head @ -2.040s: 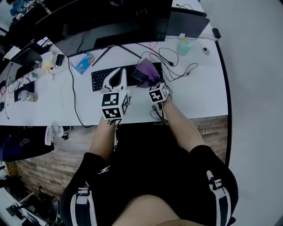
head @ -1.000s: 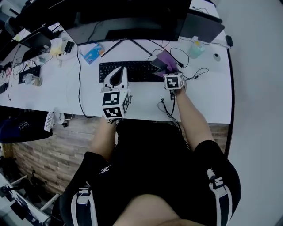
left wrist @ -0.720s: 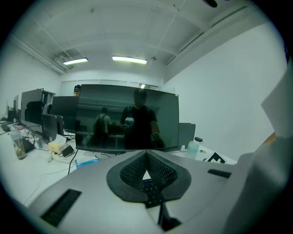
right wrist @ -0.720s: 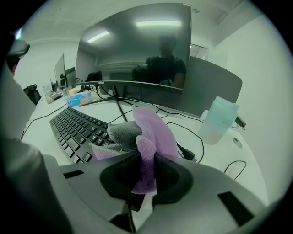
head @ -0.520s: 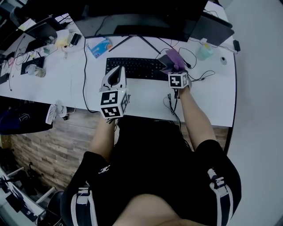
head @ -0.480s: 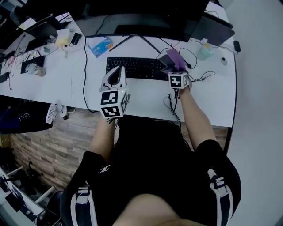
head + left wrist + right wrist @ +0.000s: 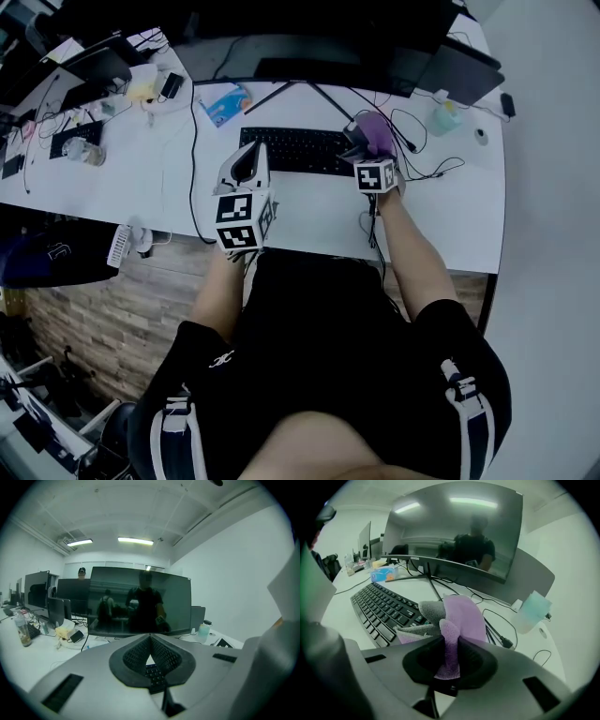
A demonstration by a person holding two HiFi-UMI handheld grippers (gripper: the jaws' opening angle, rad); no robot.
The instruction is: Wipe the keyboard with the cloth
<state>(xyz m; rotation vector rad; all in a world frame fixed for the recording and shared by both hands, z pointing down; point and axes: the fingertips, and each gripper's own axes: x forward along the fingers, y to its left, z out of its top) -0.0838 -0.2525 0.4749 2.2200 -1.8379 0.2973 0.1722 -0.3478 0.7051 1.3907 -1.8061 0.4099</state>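
A black keyboard (image 7: 292, 150) lies on the white desk (image 7: 441, 211) in front of the monitor. My right gripper (image 7: 364, 144) hovers at the keyboard's right end, shut on a purple and grey cloth (image 7: 374, 130). In the right gripper view the cloth (image 7: 465, 615) bunches up out of the gripper (image 7: 449, 654), with the keyboard (image 7: 382, 608) to its left. My left gripper (image 7: 250, 155) is held above the desk just in front of the keyboard's left half. Its pads (image 7: 137, 654) meet with nothing between them, and a few keys (image 7: 153, 673) show below them.
A large dark monitor (image 7: 309, 33) on a thin-legged stand rises behind the keyboard. Cables (image 7: 424, 161) run to the right of it, near a pale bottle (image 7: 444, 116). A blue packet (image 7: 223, 101) lies at the back left. The desk's front edge (image 7: 309, 251) is near my body.
The right gripper with the cloth has slid a little rightward along the keyboard to its right end. The left gripper has kept its place. The head view has shifted.
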